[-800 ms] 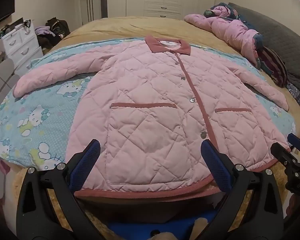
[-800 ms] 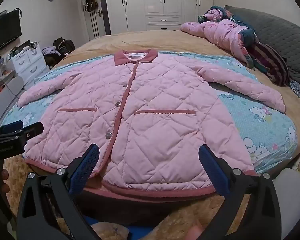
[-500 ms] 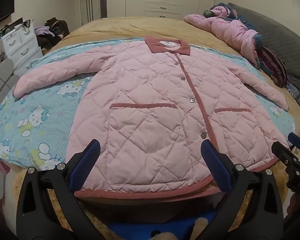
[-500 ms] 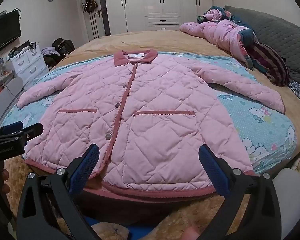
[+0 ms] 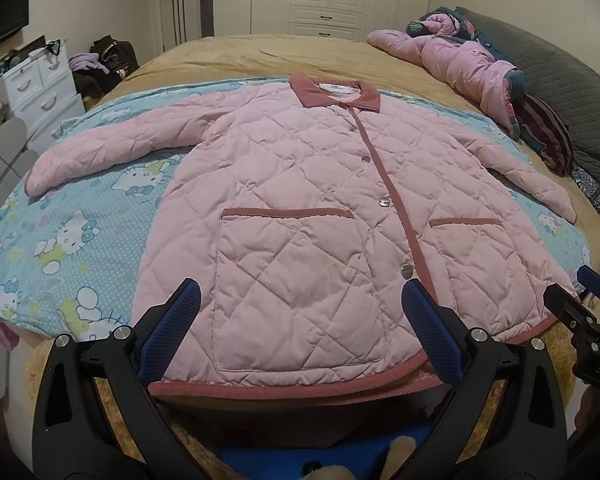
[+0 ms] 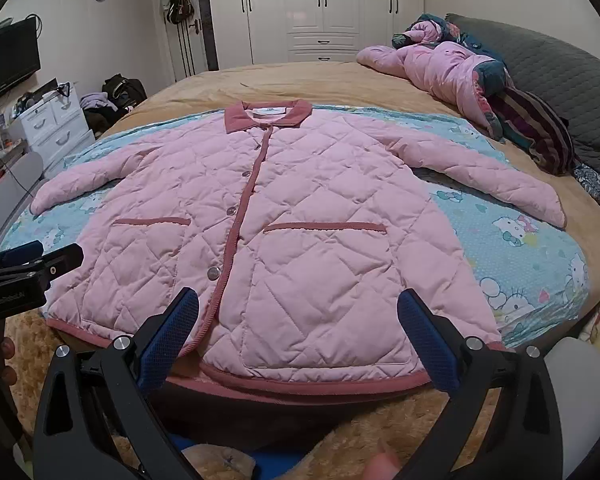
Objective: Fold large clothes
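Little has moved: both grippers' fingers gape empty before the pink quilted coat [image 5: 300, 216] — soft, bulky; grip the lower-frame hem [image 6: 312, 384].

One pink quilted coat [image 5: 308, 208] lies on one cartoon-print sheet [image 5: 80, 236] over one bed [image 5: 260, 56]. The coat has two sleeves, two pockets and one collar [image 5: 336, 94]; four buttons show along its front. One crumpled pink jacket [image 6: 440, 68] lies by one striped garment [image 6: 536, 128]. Two grippers, left [image 5: 300, 332] and right [image 6: 298, 330], have two blue-padded fingers each.
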A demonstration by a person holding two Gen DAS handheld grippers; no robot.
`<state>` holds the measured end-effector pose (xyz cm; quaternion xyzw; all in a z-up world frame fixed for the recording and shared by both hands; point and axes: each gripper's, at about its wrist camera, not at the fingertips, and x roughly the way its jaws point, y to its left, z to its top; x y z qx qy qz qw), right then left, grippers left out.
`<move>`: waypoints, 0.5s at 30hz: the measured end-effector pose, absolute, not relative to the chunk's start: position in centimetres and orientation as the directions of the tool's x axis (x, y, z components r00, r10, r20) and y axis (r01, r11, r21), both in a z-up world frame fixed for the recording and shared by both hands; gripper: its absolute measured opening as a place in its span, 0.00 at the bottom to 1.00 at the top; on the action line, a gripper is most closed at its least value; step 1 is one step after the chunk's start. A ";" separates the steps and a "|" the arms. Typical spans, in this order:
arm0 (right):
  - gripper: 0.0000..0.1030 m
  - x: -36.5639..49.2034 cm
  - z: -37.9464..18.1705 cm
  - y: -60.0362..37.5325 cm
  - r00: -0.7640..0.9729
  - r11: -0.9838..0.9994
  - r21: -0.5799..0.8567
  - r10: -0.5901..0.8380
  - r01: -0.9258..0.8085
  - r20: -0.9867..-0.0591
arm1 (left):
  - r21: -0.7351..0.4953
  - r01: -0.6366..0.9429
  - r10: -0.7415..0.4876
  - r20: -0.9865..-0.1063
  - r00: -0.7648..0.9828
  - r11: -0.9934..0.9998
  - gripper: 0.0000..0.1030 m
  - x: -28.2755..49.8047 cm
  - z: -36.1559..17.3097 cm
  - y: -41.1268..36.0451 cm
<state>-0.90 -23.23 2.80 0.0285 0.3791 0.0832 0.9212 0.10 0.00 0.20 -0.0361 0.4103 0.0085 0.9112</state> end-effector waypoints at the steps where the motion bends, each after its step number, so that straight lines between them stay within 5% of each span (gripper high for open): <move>1: 0.96 -0.9 2.8 -23.3 0.698 0.984 0.117 0.176 -0.133 -0.694 | -0.059 -0.046 -0.014 -0.749 0.663 0.997 0.91 0.1 0.2 0.0; 15: 0.96 -0.9 2.9 -23.2 0.698 0.983 0.123 0.185 -0.138 -0.692 | -0.055 -0.046 -0.011 -0.748 0.664 0.997 0.91 0.1 0.2 -0.1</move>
